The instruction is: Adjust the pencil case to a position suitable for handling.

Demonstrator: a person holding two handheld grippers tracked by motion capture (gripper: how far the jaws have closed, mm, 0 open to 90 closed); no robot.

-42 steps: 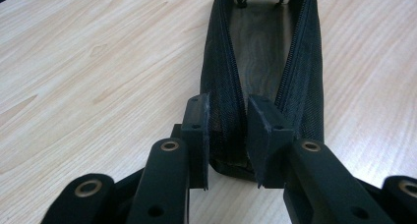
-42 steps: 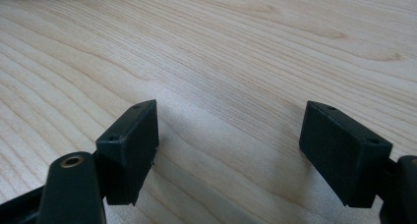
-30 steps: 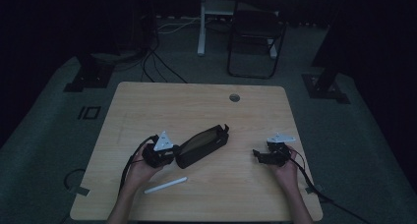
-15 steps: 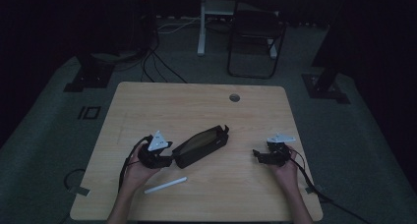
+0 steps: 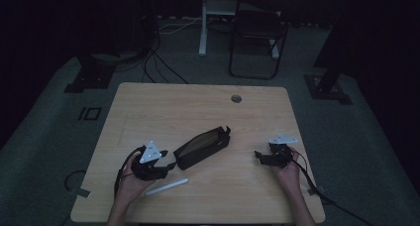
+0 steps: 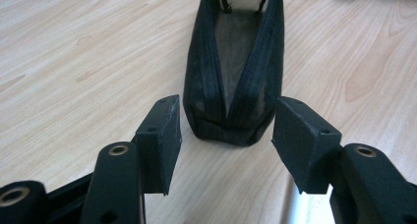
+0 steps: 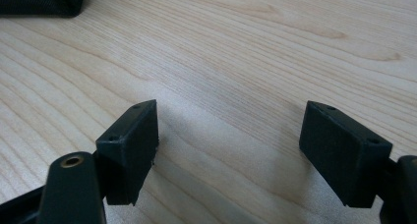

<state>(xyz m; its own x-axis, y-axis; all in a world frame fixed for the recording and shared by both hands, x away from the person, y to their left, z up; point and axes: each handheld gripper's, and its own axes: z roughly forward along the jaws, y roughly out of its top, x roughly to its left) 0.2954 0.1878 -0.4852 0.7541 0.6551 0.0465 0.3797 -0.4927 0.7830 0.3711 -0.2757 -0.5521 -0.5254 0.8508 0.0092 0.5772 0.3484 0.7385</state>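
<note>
A black zip pouch point(image 5: 203, 146) lies unzipped near the middle of the wooden table point(image 5: 198, 107). In the left gripper view the pouch point(image 6: 236, 62) points away from me, its near end just beyond the jaws. My left gripper point(image 5: 168, 165) is open, a short way back from that end, and holds nothing point(image 6: 226, 145). A white pen point(image 5: 166, 187) lies just in front of the left hand; a pale piece of it point(image 6: 295, 207) shows under the right jaw. My right gripper point(image 5: 258, 156) rests open at the table's right side, over bare wood point(image 7: 228, 150).
A round cable hole point(image 5: 236, 98) sits at the table's far edge. Behind the table stand a folding chair point(image 5: 257, 37) and a white post point(image 5: 202, 23). Cables trail off the table's near corners. A corner of the pouch point(image 7: 39, 0) lies far from the right gripper.
My left gripper has drawn back toward the near left, away from the pouch's end it was against. The right gripper has hardly moved.
</note>
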